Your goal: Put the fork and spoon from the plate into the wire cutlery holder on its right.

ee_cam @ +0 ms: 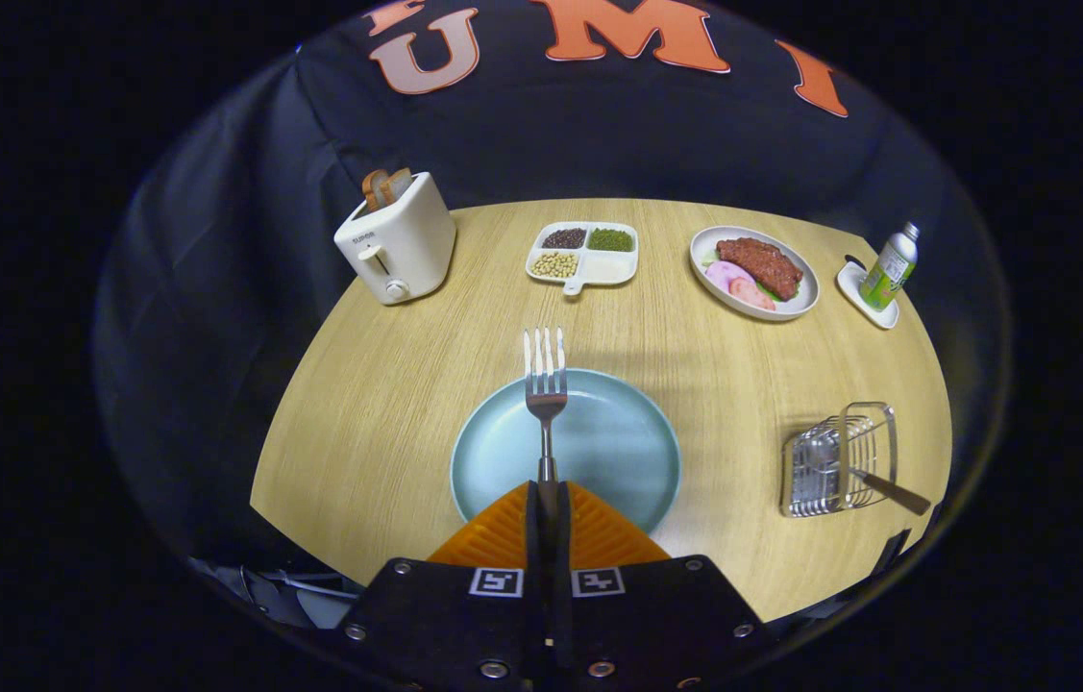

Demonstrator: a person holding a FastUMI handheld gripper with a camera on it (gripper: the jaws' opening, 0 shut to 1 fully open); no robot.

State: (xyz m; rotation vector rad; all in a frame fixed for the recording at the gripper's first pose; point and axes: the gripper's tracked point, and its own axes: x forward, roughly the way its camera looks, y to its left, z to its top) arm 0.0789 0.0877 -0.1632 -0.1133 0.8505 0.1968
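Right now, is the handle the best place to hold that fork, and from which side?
Yes. The gripper is shut on the fork by its thin handle end, from the near side. The tines point away over the plate, free to go into the wire holder, probably tines first.

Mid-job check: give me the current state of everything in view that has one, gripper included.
gripper: shut on the fork handle.
fork: held, tines pointing ahead over the plate.
plate: nothing on it.
wire cutlery holder: lying on the table right of the plate, spoon inside.
spoon: in the holder, handle sticking out.
toaster: bread in its slots.
bottle: upright, capped.
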